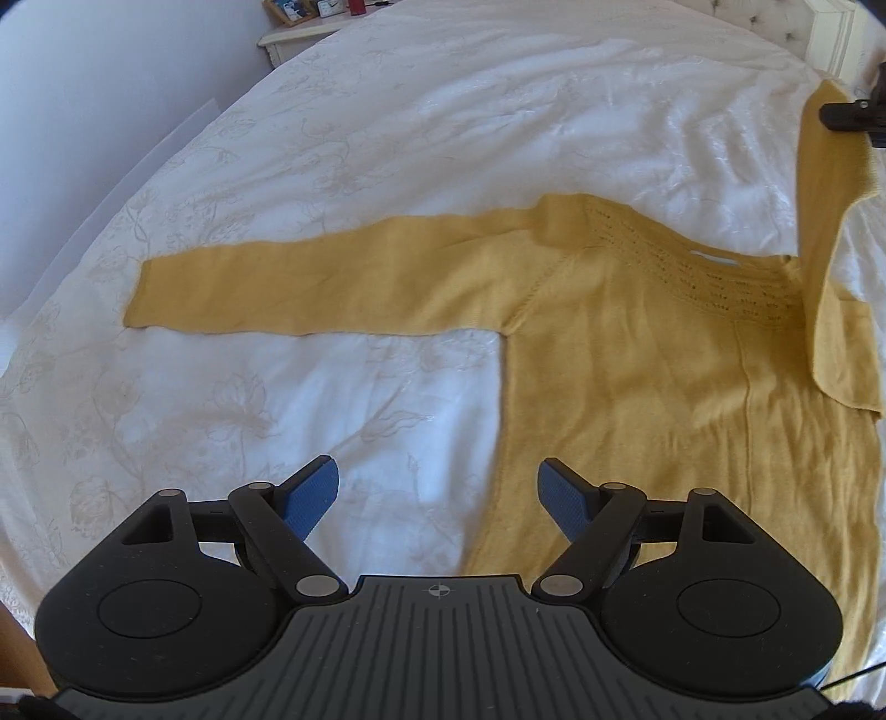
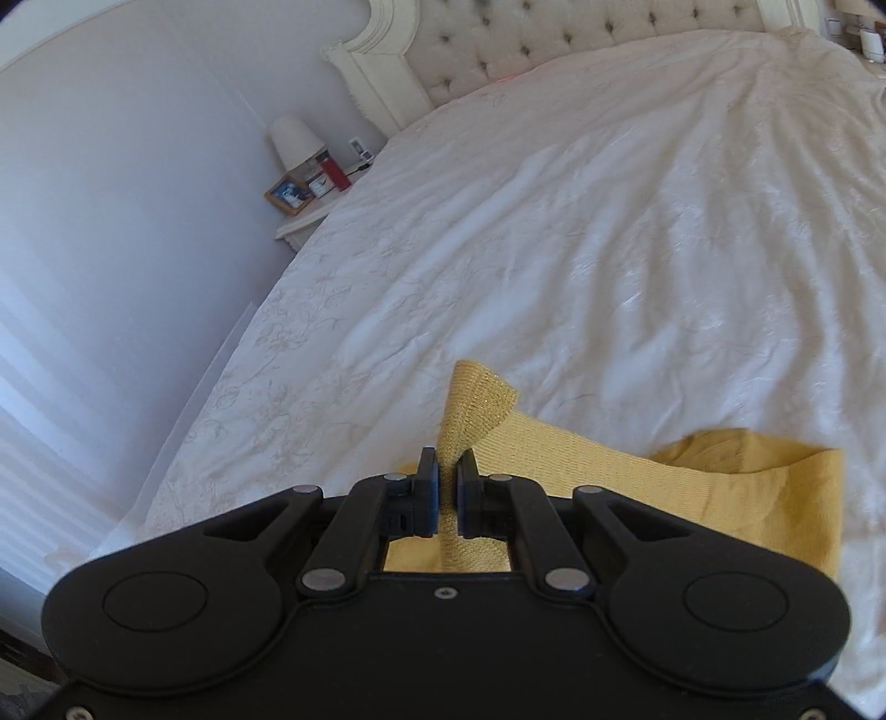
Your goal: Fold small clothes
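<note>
A mustard yellow knit sweater [image 1: 637, 376] lies flat on the white bedspread [image 1: 387, 138], its left sleeve [image 1: 310, 288] stretched out to the left. My left gripper [image 1: 437, 493] is open and empty, hovering above the sweater's lower left hem. My right gripper [image 2: 448, 487] is shut on the cuff of the right sleeve [image 2: 476, 410] and holds it lifted off the bed. In the left wrist view that raised sleeve [image 1: 830, 232] hangs from the right gripper [image 1: 847, 116] at the far right, over the sweater's body.
A nightstand [image 2: 299, 221] with a lamp, photo frame and small items stands by the wall beyond the bed's left side. A tufted headboard [image 2: 554, 33] is at the far end. Wide bedspread [image 2: 609, 221] stretches ahead.
</note>
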`<state>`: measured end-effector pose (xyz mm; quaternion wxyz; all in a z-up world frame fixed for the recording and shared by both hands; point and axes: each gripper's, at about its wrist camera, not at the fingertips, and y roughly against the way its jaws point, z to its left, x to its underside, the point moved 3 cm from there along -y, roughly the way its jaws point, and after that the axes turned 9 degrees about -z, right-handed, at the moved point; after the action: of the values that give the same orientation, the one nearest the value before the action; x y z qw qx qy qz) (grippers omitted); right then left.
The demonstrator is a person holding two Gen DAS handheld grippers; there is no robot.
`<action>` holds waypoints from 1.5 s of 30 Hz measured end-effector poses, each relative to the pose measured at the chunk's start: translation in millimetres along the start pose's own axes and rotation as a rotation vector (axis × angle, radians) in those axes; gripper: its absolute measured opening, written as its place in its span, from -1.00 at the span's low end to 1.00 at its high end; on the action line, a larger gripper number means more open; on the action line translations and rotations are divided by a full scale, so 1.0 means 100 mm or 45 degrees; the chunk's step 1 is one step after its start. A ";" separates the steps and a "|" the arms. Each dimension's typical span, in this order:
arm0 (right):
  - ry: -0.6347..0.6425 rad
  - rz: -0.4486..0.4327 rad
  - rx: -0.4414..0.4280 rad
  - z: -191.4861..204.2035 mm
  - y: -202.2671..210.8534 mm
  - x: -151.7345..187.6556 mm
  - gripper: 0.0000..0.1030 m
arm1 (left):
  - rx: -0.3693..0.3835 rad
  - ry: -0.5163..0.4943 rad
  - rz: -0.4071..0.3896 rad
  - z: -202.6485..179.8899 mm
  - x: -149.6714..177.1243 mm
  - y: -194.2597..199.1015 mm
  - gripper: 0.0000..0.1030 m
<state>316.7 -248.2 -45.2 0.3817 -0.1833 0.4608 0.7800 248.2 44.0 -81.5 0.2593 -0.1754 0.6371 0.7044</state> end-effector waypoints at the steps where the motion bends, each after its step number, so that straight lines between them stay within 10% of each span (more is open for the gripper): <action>1: 0.012 0.036 -0.005 0.13 -0.14 0.12 -0.79 | -0.005 0.000 0.004 0.07 0.00 -0.03 0.53; 21: 0.124 0.317 -0.069 0.80 -1.15 1.12 -0.51 | -0.025 0.052 0.063 0.53 -0.03 -0.40 0.53; 24: 0.077 0.285 -0.092 0.73 -1.07 1.09 -0.09 | -0.021 0.045 0.052 0.48 -0.09 -0.44 0.53; 45: -0.064 0.117 0.517 -1.30 -0.01 0.88 -0.06 | 0.340 -0.067 0.007 -0.87 -0.50 -1.28 0.48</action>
<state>252.2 -322.1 -168.4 0.3861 -0.0617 0.6068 0.6921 356.4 -42.5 -166.9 0.2953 -0.1190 0.7186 0.6183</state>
